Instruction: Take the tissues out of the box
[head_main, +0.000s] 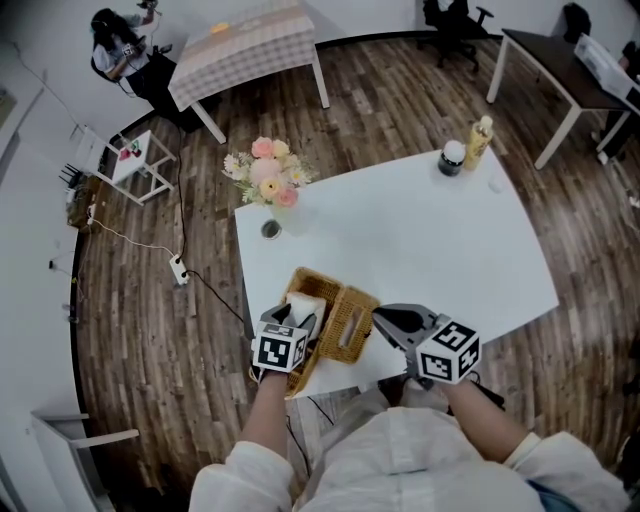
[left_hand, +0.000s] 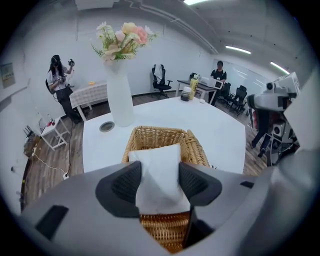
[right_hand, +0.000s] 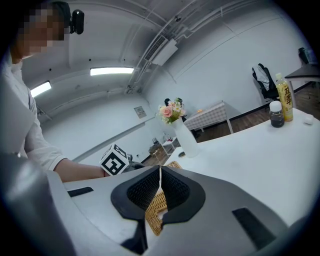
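Left gripper: jaws partly drawn in, one pad pressing on each side of the white tissues, so the stack is clamped.
Tissues: upright between those pads, directly over the wicker box. The top stands above the box's rim, and wicker shows just beneath the lower edge.
Right gripper: jaws closed to a thin slit, with a strip of the box's wicker edge showing between the pads. It appears to pinch the box's right side.
Wicker box: on the near-left corner of the white table, with the left gripper above it and the right gripper at its right edge.
Vase of flowers: on the table just beyond the box, and apart from it.
Small round dark disc: on the table beyond the box, beside the vase.
Yellow bottle and dark jar: at the table corner well apart from the box.
Progress: the tissues are gripped and the box looks steadied, so the pickup seems made. Judging by the wicker close below the stack, what remains is lifting the tissues clear of the box and setting them down.
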